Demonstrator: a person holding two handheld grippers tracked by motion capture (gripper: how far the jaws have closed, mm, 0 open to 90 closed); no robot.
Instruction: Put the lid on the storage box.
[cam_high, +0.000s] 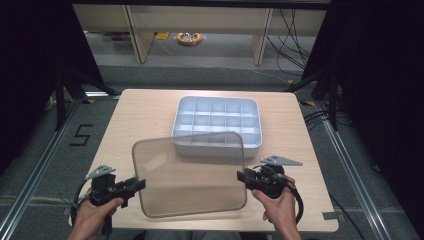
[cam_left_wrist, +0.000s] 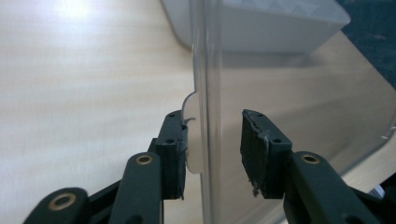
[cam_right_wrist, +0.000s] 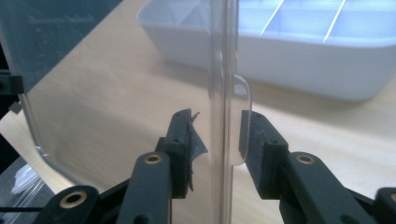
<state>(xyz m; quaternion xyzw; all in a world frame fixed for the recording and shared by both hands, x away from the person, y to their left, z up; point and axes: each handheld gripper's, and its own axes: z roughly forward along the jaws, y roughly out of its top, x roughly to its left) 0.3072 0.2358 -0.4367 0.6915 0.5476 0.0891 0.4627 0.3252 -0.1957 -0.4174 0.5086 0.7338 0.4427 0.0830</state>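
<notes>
A clear plastic lid (cam_high: 190, 177) stands tilted up in front of a white compartment tray (cam_high: 218, 143). Its top edge overlaps the tray's front wall in the high view. My left gripper (cam_high: 140, 184) straddles the lid's left edge (cam_left_wrist: 208, 93). The left pad (cam_left_wrist: 172, 154) touches the lid's small tab, while the right pad (cam_left_wrist: 259, 149) stands apart from the rim. My right gripper (cam_high: 242, 176) straddles the lid's right edge (cam_right_wrist: 223, 84). Its right pad (cam_right_wrist: 254, 144) is against the tab, and a narrow gap shows at the left pad (cam_right_wrist: 180, 149). Both grippers are open around the lid.
The tray (cam_right_wrist: 299, 60) holds several empty compartments and sits mid-table beyond the lid. The wooden table (cam_high: 135, 120) ends just behind my hands. Grey floor, dark stands and cables surround it.
</notes>
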